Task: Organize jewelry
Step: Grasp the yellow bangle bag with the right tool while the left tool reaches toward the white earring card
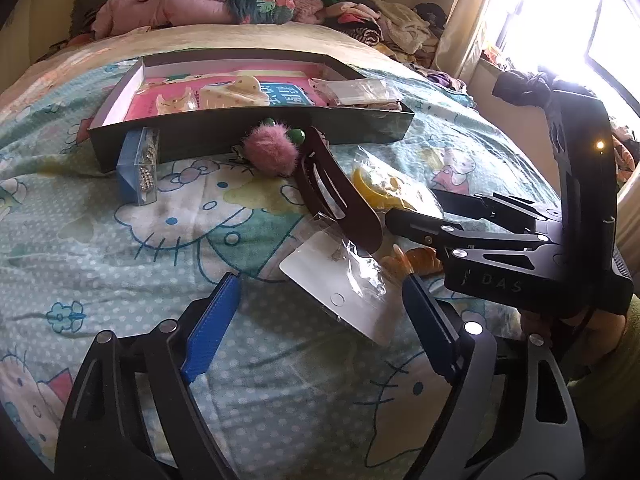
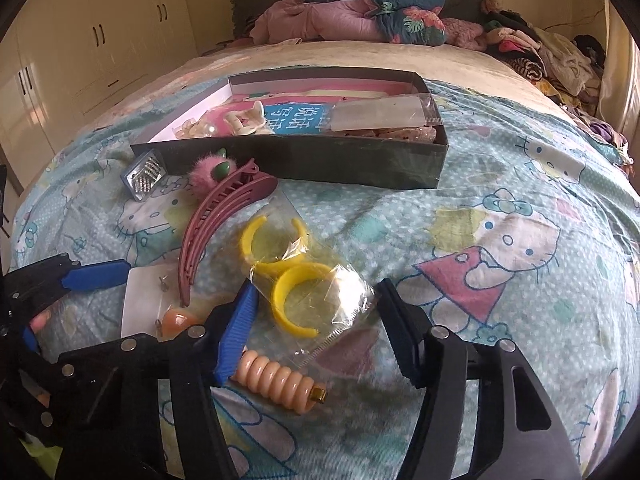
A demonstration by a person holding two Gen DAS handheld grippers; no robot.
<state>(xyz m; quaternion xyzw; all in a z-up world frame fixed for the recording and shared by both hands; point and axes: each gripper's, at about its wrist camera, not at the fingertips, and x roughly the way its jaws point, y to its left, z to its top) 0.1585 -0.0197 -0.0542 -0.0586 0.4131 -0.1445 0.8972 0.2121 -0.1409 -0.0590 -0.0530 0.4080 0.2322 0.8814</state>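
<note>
My left gripper point(image 1: 320, 280) stands open over the bed, its blue pads either side of a white earring card point(image 1: 340, 296) in a clear sleeve, not pressing it. My right gripper point(image 2: 316, 286) is open around a clear bag of yellow bangles point(image 2: 292, 280); its pads sit at the bag's edges, and the bag lies flat. In the left wrist view the right gripper point(image 1: 416, 206) reaches in from the right near the yellow bangles point(image 1: 376, 188). A dark open box point(image 1: 248, 132) point(image 2: 300, 156) lies further back and holds pale hair clips and packets.
Loose on the Hello Kitty sheet point(image 2: 480, 220): a maroon hair clip point(image 2: 216, 216), a pink pom-pom tie point(image 2: 204, 176), a blue stud case point(image 2: 146, 178), an orange claw clip point(image 2: 176, 318), a peach spiral tie point(image 2: 280, 380). Piled clothes point(image 2: 360, 12) lie beyond.
</note>
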